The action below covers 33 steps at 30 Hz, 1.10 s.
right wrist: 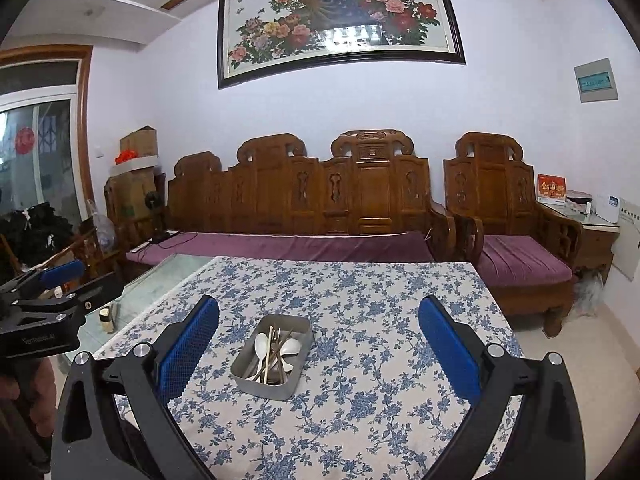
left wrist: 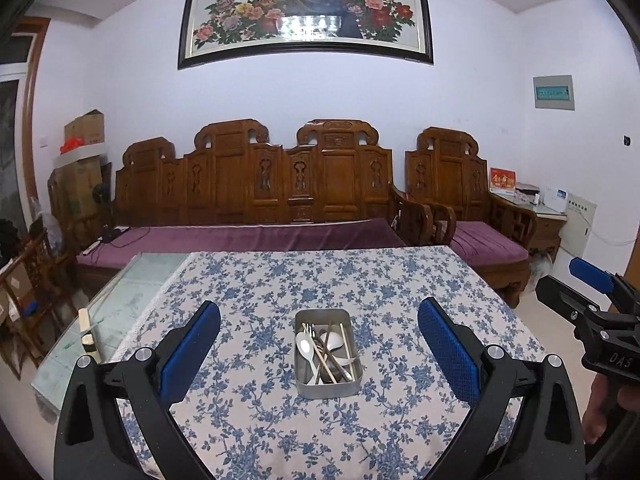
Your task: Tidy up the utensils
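On the table: we see a rectangular metal tin (left wrist: 328,354) of white spoons (left wrist: 305,347) and wooden chopsticks (left wrist: 347,345) on the blue floral tablecloth (left wrist: 280,280).
Left gripper (left wrist: 319,354): spread wide, empty.
Right gripper (right wrist: 319,354): likewise.
Right view only: red-decorated window (right wrist: 25,141).

the right gripper (right wrist: 319,344) hangs above the table (right wrist: 400,360), its blue pads (right wrist: 448,348) spread wide with nothing between them. a metal tin (right wrist: 272,356) sits on the floral cloth (right wrist: 360,292), holding white spoons (right wrist: 261,347) and chopsticks (right wrist: 267,356) in a jumble. the left gripper (right wrist: 48,292) shows at the left edge, jaw state unclear.
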Each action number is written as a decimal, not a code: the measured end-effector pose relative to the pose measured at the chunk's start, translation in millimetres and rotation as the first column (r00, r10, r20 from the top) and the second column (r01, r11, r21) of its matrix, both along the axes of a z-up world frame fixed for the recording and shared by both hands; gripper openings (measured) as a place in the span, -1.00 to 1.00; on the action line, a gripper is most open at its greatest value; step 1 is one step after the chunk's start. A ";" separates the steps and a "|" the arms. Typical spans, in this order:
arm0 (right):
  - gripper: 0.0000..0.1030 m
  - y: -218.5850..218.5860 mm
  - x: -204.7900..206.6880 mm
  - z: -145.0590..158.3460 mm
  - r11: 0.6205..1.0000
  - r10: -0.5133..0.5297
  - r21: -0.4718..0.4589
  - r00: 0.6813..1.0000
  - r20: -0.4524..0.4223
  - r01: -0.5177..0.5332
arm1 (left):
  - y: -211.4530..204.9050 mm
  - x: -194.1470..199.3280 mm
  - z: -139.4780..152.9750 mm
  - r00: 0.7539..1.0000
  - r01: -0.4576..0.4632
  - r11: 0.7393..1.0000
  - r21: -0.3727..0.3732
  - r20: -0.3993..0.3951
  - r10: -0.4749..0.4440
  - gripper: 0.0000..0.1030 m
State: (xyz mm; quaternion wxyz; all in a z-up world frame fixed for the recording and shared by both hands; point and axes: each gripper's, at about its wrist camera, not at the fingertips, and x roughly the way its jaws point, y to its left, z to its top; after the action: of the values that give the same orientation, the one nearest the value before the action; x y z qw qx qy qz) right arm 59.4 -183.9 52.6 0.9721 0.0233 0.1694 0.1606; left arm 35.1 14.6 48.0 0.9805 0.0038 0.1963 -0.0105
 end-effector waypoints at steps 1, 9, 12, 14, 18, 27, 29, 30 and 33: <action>0.95 -0.1 0.0 -0.1 1.000 0.000 0.001 1.000 0.000 0.000 | 0.0 0.1 -0.1 1.000 0.001 1.000 0.000 0.000 -0.001 0.86; 0.95 -1.0 -0.2 0.7 1.000 -0.001 0.004 1.000 0.000 0.001 | 1.1 -0.4 -0.1 1.000 0.005 1.000 -0.004 0.000 -0.005 0.86; 0.95 -0.8 -0.1 0.6 1.000 -0.001 0.003 1.000 0.000 0.001 | 0.8 0.0 -0.6 1.000 0.002 1.000 -0.001 0.000 -0.002 0.86; 0.95 -1.3 -0.4 0.8 1.000 -0.001 0.002 1.000 0.000 0.001 | 1.0 0.4 -1.3 1.000 0.003 1.000 -0.001 0.000 -0.003 0.85; 0.95 -0.8 0.0 0.5 1.000 -0.001 0.004 1.000 0.000 0.001 | 1.1 0.1 -1.1 1.000 0.004 1.000 0.000 0.001 -0.004 0.86; 0.95 -0.1 -2.0 0.5 1.000 -0.005 0.003 1.000 0.005 0.005 | 1.4 -1.4 -2.7 1.000 0.002 1.000 -0.001 0.002 -0.002 0.86; 0.95 1.3 -1.9 0.1 1.000 -0.005 0.005 1.000 0.001 0.005 | 0.5 -1.1 -2.8 1.000 0.004 1.000 -0.001 0.001 -0.004 0.86; 0.95 1.8 -2.2 0.2 1.000 -0.006 0.003 1.000 0.001 0.006 | 0.2 -0.8 -3.3 1.000 0.006 1.000 0.001 -0.001 -0.006 0.86; 0.95 3.3 -2.3 -0.4 1.000 -0.007 0.005 1.000 -0.002 0.007 | -0.8 -1.2 -3.0 1.000 0.009 1.000 0.002 0.000 -0.009 0.86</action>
State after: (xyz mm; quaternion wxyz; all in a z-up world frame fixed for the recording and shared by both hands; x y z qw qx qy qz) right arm 57.1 -180.6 52.2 0.9725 0.0264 0.1699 0.1574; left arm 33.9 13.8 45.0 0.9805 0.0058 0.1961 -0.0146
